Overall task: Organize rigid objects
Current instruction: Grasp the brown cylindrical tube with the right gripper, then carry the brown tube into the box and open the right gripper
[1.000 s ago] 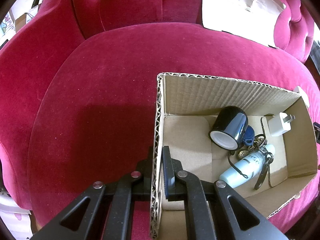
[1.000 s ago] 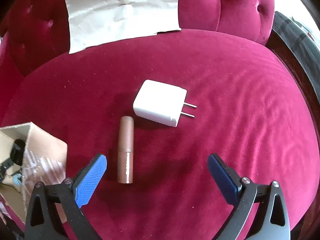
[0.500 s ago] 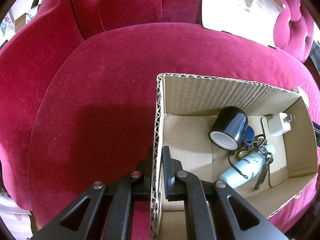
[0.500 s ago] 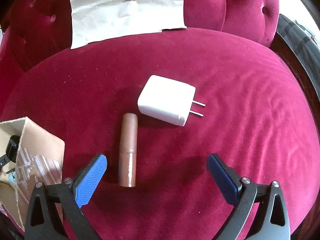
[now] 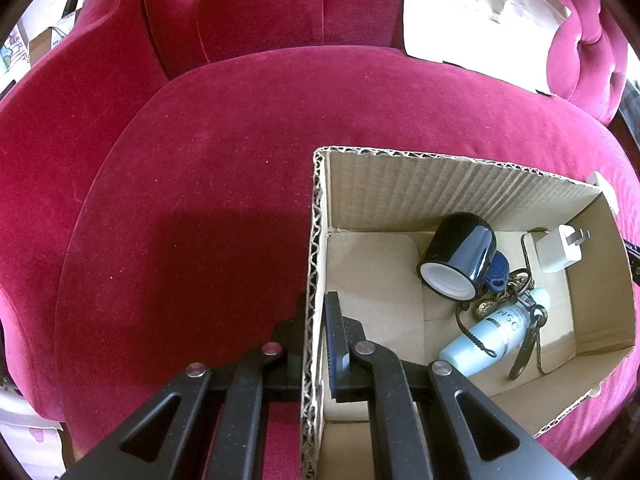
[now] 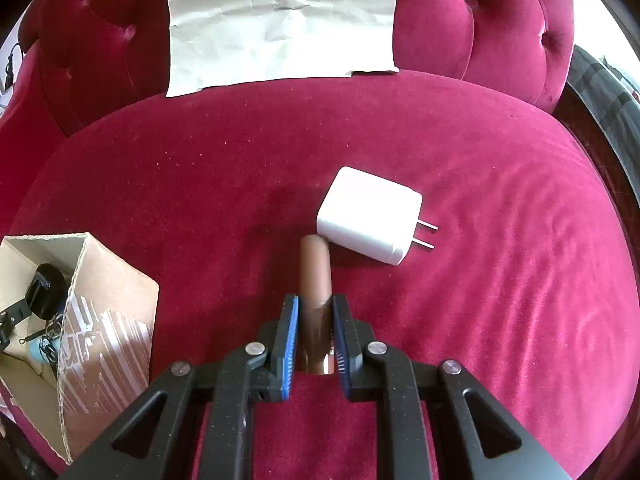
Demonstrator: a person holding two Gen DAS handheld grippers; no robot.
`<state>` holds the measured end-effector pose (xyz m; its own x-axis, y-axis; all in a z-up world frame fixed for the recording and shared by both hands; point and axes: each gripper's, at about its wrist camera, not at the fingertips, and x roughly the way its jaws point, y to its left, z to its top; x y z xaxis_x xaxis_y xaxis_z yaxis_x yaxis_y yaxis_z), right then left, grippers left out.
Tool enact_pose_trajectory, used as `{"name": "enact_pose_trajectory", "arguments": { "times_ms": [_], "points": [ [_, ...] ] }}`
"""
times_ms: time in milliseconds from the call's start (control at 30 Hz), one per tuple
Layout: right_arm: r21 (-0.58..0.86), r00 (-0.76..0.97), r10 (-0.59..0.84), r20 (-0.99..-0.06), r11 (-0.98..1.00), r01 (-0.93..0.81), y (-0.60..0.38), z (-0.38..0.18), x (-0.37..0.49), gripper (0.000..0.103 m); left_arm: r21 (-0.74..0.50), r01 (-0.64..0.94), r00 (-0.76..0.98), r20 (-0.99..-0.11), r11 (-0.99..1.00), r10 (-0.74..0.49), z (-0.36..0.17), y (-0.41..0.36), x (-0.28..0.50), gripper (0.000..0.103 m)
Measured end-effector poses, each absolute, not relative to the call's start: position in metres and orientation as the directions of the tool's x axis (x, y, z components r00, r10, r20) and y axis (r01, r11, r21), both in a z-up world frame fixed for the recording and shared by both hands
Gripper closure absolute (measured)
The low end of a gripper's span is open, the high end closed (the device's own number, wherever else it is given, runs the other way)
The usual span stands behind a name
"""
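Right tongs [image 6: 314, 334] clamped around brown tube [image 6: 316, 276]

right gripper [image 6: 314, 334]: wide open earlier, jaws now closed on the brown tube [image 6: 316, 280]
brown tube: shifted from lower left to frame centre, far end touching the white charger [image 6: 368, 220]

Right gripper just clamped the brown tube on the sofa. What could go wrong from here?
1. The right gripper pinches the brown cylindrical tube near one end, so it may pivot when lifted.
2. The tube's far tip touches the white wall charger, which may get nudged.
3. The left gripper clamps the open cardboard box wall; soft velvet could let the box tip.
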<state>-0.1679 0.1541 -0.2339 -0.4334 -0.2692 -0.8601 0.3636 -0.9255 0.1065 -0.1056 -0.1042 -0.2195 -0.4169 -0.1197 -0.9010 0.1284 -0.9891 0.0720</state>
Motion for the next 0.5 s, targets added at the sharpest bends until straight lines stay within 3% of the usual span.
{"name": "enact_pose_trajectory", "arguments": {
  "times_ms": [500],
  "points": [
    [0.105,-0.422,-0.267,-0.866,-0.923,0.37,0.157,-0.215,-0.155,0.086,0.073,0.129,-0.42,-0.899,-0.989,-0.122,-0.219,-0.102,-0.108,0.096]
  ]
}}
